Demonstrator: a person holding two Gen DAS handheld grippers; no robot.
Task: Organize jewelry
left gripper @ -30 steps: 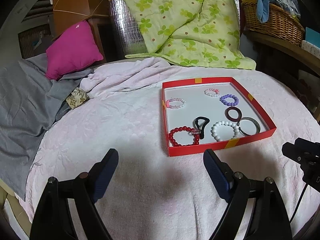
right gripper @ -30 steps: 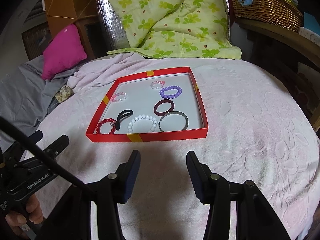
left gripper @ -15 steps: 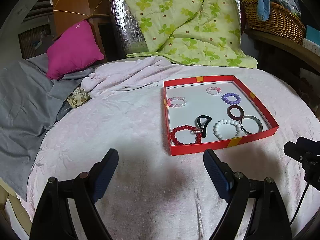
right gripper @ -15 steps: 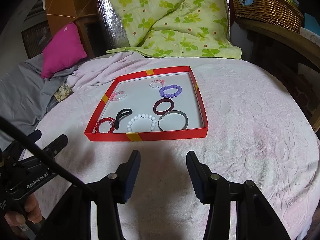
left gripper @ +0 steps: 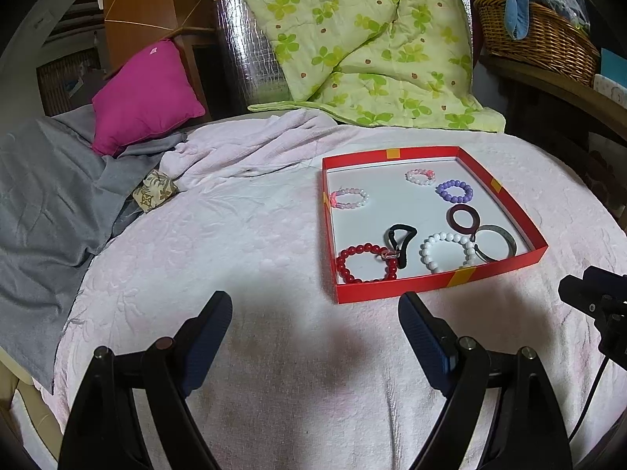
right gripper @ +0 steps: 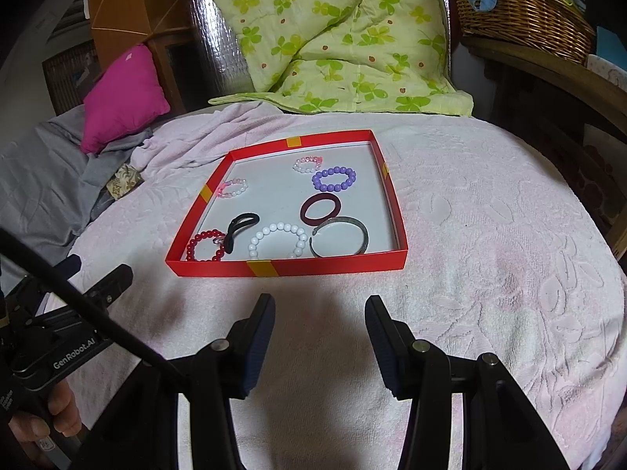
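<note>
Poised short of red tray (right gripper: 286,268) with bracelets ahead: left gripper (left gripper: 313,333) wide, right gripper (right gripper: 319,333) half-spread, both empty, presumably awaiting a pick.

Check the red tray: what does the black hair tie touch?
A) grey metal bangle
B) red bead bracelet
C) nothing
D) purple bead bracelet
B: the black hair tie lies with its near end over the red bead bracelet in the red tray, apart from the rest.
</note>
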